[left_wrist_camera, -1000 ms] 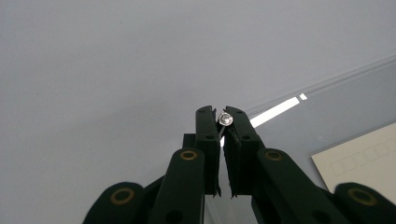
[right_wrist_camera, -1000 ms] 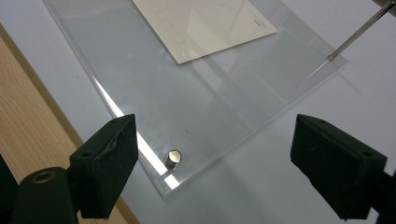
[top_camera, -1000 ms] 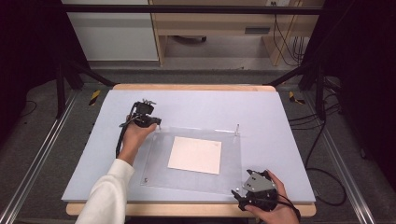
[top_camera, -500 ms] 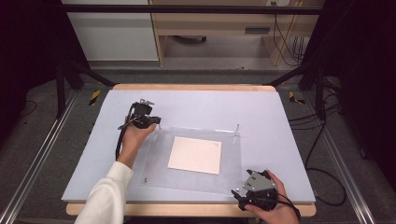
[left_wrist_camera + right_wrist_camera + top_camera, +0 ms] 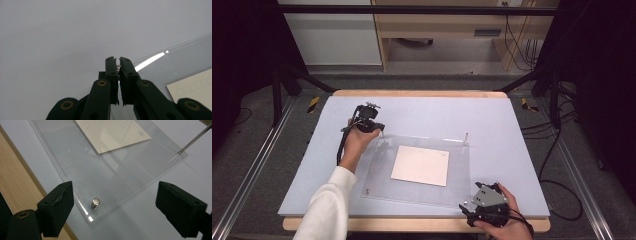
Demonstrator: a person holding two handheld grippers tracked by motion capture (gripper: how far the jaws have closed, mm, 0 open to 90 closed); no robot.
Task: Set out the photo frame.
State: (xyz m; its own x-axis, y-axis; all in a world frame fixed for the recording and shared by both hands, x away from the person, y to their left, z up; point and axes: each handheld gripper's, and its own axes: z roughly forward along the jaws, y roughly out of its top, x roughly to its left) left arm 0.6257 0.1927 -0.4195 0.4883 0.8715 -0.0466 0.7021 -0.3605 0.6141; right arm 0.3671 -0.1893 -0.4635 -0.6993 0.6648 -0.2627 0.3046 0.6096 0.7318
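A clear acrylic plate (image 5: 422,192) lies flat on the pale blue table mat, with a cream card (image 5: 420,165) at its middle. My left gripper (image 5: 378,129) sits at the plate's far-left corner. In the left gripper view, the left gripper (image 5: 118,62) is shut on a small silver piece (image 5: 118,66) just off the plate's edge (image 5: 150,60). My right gripper (image 5: 477,202) hovers at the near-right corner; in its own view the right gripper (image 5: 115,192) stands wide open above a short silver cylinder (image 5: 95,202) standing in that corner. A thin metal pin (image 5: 466,137) rises at the far-right corner.
The blue mat (image 5: 512,130) covers a wooden table whose front edge (image 5: 20,185) runs close beside the right gripper. Metal frame rails (image 5: 252,165) flank the table. Cables trail on the floor at the right (image 5: 562,190).
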